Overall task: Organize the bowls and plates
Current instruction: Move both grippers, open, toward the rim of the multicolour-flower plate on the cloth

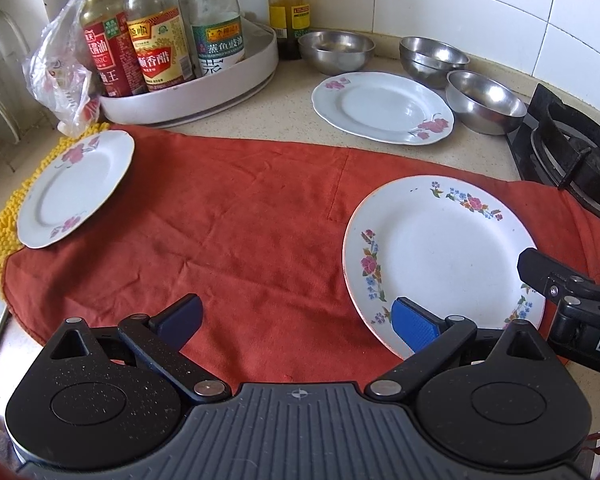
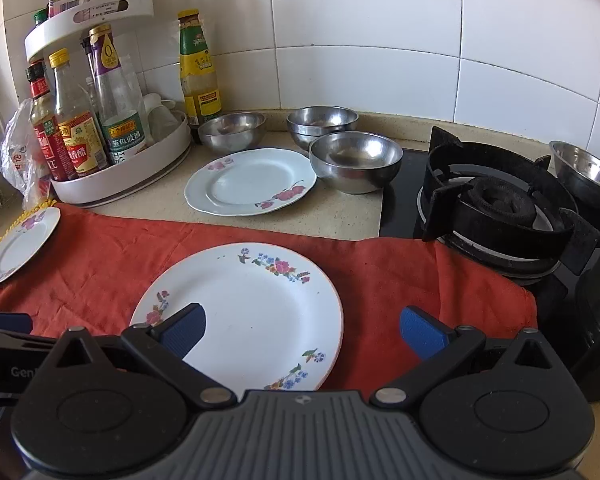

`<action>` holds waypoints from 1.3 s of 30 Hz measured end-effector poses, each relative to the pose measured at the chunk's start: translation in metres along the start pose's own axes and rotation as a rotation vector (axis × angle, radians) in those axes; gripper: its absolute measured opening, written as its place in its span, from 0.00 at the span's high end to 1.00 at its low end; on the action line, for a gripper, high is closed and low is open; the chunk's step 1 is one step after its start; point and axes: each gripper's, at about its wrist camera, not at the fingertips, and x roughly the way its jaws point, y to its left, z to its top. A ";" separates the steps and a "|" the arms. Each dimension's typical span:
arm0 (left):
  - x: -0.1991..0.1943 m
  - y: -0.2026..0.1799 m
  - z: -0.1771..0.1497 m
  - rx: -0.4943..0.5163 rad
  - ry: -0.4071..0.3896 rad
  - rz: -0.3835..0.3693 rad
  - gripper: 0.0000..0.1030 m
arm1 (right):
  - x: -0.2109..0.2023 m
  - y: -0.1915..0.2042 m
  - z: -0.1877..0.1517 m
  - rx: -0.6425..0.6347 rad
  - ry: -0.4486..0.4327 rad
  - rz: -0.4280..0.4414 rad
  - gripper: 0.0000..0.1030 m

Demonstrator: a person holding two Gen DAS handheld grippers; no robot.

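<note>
A large white plate with multicoloured flowers (image 1: 440, 256) (image 2: 244, 316) lies on the red cloth (image 1: 240, 232). A smaller red-flowered plate (image 1: 74, 188) (image 2: 20, 244) rests tilted on the cloth's left edge. A third plate (image 1: 382, 106) (image 2: 250, 180) sits on the bare counter behind. Steel bowls stand at the back: one single (image 1: 336, 50), a stacked pair (image 1: 434, 58) and one nearer (image 1: 484, 100) (image 2: 356, 160). My left gripper (image 1: 296, 320) is open, its right finger over the large plate's near rim. My right gripper (image 2: 304, 326) is open above that plate's right side.
A white turntable rack (image 1: 204, 92) (image 2: 128, 176) holds sauce bottles at the back left, beside a plastic bag (image 1: 60, 72). The black gas stove (image 2: 500, 208) fills the right, with another steel bowl (image 2: 588, 172) on it. A yellow mat (image 1: 4, 232) lies under the cloth's left edge.
</note>
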 end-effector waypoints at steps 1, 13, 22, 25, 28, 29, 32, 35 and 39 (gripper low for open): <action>-0.001 0.000 -0.001 0.001 -0.002 0.001 0.01 | 0.000 0.000 -0.001 0.000 0.002 0.001 0.00; -0.008 -0.003 -0.009 0.019 -0.015 0.002 0.01 | -0.009 -0.002 -0.009 0.011 0.015 0.003 0.00; -0.013 -0.005 -0.012 0.034 -0.036 -0.003 0.01 | -0.015 -0.005 -0.013 0.016 0.015 -0.013 0.00; -0.014 -0.006 -0.013 0.039 -0.039 -0.005 0.01 | -0.016 -0.005 -0.014 0.019 0.014 -0.015 0.00; -0.015 -0.008 -0.013 0.047 -0.040 -0.005 0.01 | -0.017 -0.005 -0.015 0.019 0.011 -0.019 0.00; -0.015 -0.008 -0.013 0.049 -0.040 -0.003 0.01 | -0.017 -0.005 -0.015 0.020 0.009 -0.019 0.00; -0.014 -0.008 -0.013 0.054 -0.038 -0.004 0.01 | -0.016 -0.005 -0.015 0.024 0.014 -0.020 0.00; -0.012 -0.008 -0.011 0.061 -0.034 -0.011 0.01 | -0.014 -0.006 -0.015 0.029 0.015 -0.024 0.00; -0.010 -0.008 -0.008 0.068 -0.040 -0.030 0.00 | -0.011 -0.007 -0.014 0.035 0.020 -0.032 0.00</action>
